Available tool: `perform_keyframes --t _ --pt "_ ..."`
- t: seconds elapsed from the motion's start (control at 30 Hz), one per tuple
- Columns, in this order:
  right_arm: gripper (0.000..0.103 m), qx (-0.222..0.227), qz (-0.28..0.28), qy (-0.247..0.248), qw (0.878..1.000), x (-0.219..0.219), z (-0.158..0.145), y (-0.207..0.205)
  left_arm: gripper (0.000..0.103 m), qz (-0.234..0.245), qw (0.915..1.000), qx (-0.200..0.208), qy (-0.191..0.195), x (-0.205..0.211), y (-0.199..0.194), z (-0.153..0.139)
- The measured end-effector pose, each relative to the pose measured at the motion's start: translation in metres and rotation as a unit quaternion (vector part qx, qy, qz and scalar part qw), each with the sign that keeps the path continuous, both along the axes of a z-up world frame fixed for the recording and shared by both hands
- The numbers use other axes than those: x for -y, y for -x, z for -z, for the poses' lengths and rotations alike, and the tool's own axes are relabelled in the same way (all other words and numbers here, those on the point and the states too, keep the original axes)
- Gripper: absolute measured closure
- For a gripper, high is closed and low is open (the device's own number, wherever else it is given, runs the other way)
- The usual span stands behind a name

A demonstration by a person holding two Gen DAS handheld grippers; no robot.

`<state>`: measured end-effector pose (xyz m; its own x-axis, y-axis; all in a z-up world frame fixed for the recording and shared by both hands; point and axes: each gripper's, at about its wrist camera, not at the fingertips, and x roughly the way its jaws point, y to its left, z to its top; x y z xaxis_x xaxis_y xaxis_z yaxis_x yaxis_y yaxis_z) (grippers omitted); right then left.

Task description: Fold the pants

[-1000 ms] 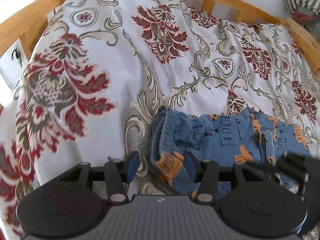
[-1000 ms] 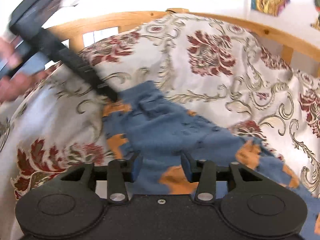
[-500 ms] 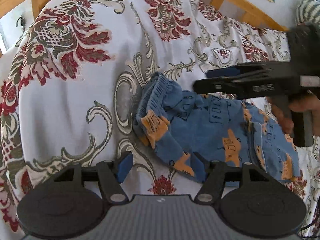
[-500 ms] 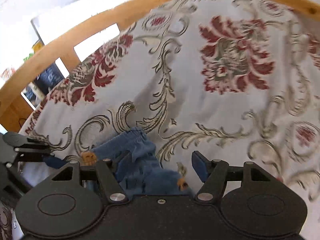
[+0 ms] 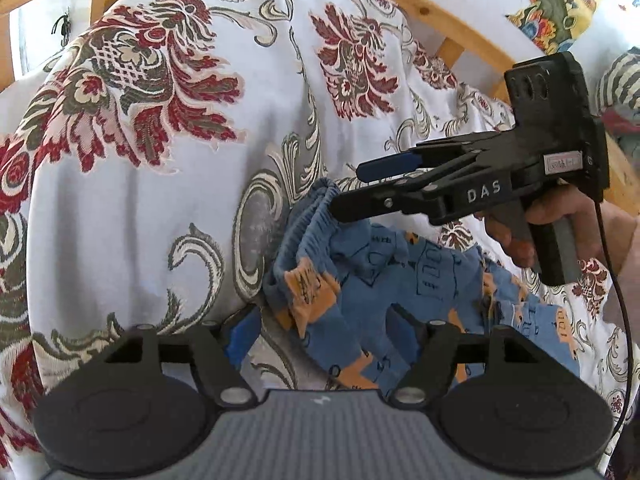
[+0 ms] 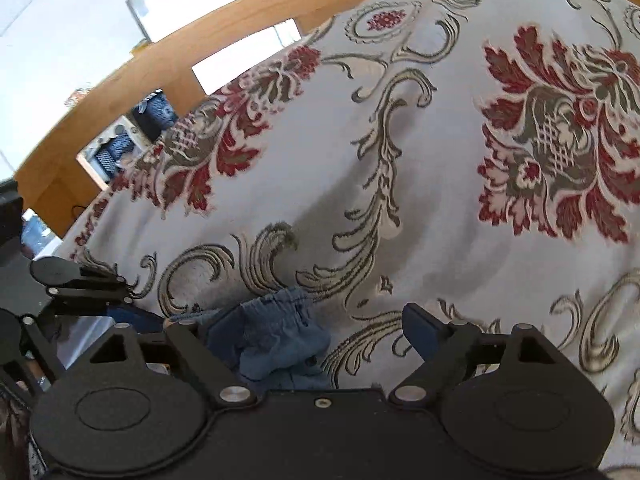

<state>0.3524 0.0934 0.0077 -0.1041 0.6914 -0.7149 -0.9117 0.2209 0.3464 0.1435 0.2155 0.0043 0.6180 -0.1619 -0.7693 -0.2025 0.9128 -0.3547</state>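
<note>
Blue pants [image 5: 400, 280] with orange prints lie crumpled on a floral bedspread [image 5: 160, 200]. Their gathered waistband [image 5: 316, 208] points left. My left gripper [image 5: 324, 330] stands over the near waist corner. Its jaws are opening, with fabric lying between them and the left pad clear of the cloth. My right gripper [image 5: 348, 188] reaches in from the right, its tips at the far waistband corner. In the right wrist view the waistband [image 6: 276, 332] sits between the opening jaws of the right gripper [image 6: 320, 330], nearer the left finger and untouched by the right one.
A wooden bed rail [image 5: 440, 12] curves round the far side of the bedspread. A striped cushion [image 5: 624, 80] lies at the right edge. A person's hand [image 5: 560, 216] holds the right gripper, and a cable hangs from it. Open bedspread [image 6: 440, 160] stretches beyond the waistband.
The right gripper swung from the middle of the pants to the waistband end, and its jaws widened. The left gripper's jaws widened too and its view rolled.
</note>
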Motion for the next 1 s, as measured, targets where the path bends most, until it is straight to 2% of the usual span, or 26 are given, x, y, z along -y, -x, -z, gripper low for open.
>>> perform_keyframes --t 0.13,0.2,0.27,0.3,0.33,0.4,0.47,0.53,0.6,0.67,0.73,0.77,0.8,0.83,0.87,0.9,1.0 --pt "0.016 -0.025 -0.019 -0.006 0.999 -0.001 -0.003 -0.009 0.028 -0.024 0.9994 0.026 0.005 0.002 0.009 0.002" --pt "0.024 -0.027 -0.03 0.001 0.999 -0.005 0.0 -0.009 0.029 -0.04 0.9985 0.038 0.006 0.004 0.014 0.004" --pt "0.024 -0.037 -0.04 0.006 0.998 -0.009 0.005 -0.006 0.04 -0.063 0.9973 0.036 0.009 0.007 0.017 0.008" --pt "0.025 -0.039 -0.042 0.008 0.998 -0.012 0.007 -0.004 0.054 -0.078 0.9965 0.022 0.021 0.007 0.017 0.014" --pt "0.025 -0.041 -0.043 0.007 0.998 -0.012 0.008 -0.003 0.063 -0.09 0.9952 0.012 0.036 0.007 0.017 0.019" --pt "0.025 -0.046 -0.05 0.008 0.998 -0.013 0.011 0.0 0.067 -0.114 0.9908 0.01 0.072 0.004 0.022 0.028" --pt "0.028 -0.045 -0.049 0.014 0.998 -0.016 0.014 0.002 0.066 -0.129 0.9875 0.017 0.089 0.001 0.025 0.029" --pt "0.037 -0.054 -0.043 0.014 0.997 -0.018 0.017 0.002 0.06 -0.14 0.9846 0.02 0.103 -0.003 0.025 0.032" --pt "0.051 -0.069 -0.032 0.008 0.997 -0.016 0.02 0.003 0.054 -0.151 0.9813 0.029 0.115 -0.005 0.025 0.034" --pt "0.058 -0.076 -0.027 0.003 0.997 -0.017 0.022 0.006 0.049 -0.16 0.9788 0.037 0.123 -0.006 0.024 0.037" --pt "0.066 -0.066 -0.024 -0.005 0.998 -0.017 0.02 0.012 0.042 -0.158 0.978 0.045 0.128 -0.006 0.023 0.038" --pt "0.072 -0.06 -0.024 -0.008 0.998 -0.017 0.018 0.014 0.042 -0.158 0.9777 0.049 0.13 -0.005 0.022 0.039" --pt "0.075 -0.054 -0.023 -0.013 0.998 -0.016 0.016 0.015 0.046 -0.162 0.9768 0.051 0.131 -0.006 0.021 0.039" --pt "0.076 -0.047 -0.024 -0.018 0.998 -0.015 0.012 0.016 0.06 -0.171 0.9753 0.05 0.13 -0.006 0.021 0.04" --pt "0.077 -0.04 -0.027 -0.024 0.999 -0.014 0.009 0.018 0.069 -0.175 0.9751 0.048 0.128 -0.007 0.021 0.041" --pt "0.077 -0.034 -0.032 -0.031 0.998 -0.011 0.005 0.02 0.088 -0.179 0.9745 0.041 0.129 -0.009 0.021 0.044" --pt "0.077 -0.028 -0.04 -0.052 0.997 -0.004 -0.005 0.022 0.095 -0.199 0.9633 0.062 0.169 -0.017 0.031 0.049"
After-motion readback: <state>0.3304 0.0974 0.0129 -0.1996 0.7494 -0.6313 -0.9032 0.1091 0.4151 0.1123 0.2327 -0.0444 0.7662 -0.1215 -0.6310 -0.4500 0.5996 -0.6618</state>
